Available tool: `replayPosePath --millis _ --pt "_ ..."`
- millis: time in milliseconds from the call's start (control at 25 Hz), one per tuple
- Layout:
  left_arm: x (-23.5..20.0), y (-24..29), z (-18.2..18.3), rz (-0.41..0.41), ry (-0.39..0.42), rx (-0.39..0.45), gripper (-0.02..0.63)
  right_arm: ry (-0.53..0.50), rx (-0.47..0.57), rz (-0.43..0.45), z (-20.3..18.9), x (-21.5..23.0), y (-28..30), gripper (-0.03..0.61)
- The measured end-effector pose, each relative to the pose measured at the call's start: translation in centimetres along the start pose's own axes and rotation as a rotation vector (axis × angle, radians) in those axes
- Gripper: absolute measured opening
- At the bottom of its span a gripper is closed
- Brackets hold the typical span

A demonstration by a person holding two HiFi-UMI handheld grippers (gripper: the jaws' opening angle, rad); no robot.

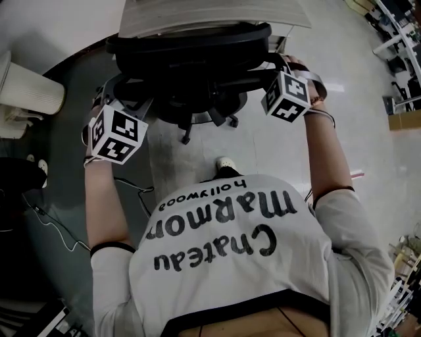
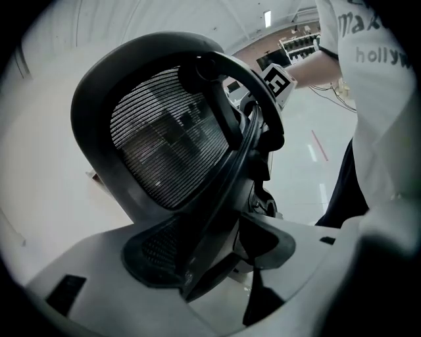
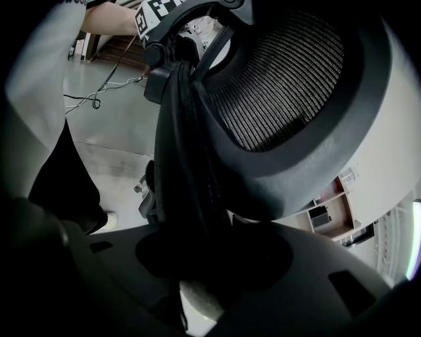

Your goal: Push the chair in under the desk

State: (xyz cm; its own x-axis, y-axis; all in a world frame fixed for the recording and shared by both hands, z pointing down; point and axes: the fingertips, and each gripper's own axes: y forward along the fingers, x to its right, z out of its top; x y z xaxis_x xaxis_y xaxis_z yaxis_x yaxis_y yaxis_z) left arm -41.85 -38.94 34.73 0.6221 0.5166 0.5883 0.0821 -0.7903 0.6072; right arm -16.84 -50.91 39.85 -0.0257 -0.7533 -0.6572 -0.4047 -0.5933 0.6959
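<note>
Though black-framed, chair (image 1: pixel 191 49) mesh-backed.

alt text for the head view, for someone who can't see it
Seen from above, a white-shirted person holds a black chair by its back, the left hand-held gripper and right hand-held gripper clamped on either side. The chair stands at the edge of a desk.

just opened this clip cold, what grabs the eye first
A black mesh-backed office chair sits top centre in the head view, right below the pale desk. The left gripper and the right gripper each clamp one side of its backrest frame. The person's white printed T-shirt fills the foreground.
</note>
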Motion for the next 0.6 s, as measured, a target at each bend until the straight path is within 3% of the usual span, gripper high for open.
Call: replayPosePath --millis 600 --pt "0.95 1.12 0.56 0.01 -0.018 -0.002 0.287 -0.024 0.027 0.012 -1.05 0.12 0.6 0.189"
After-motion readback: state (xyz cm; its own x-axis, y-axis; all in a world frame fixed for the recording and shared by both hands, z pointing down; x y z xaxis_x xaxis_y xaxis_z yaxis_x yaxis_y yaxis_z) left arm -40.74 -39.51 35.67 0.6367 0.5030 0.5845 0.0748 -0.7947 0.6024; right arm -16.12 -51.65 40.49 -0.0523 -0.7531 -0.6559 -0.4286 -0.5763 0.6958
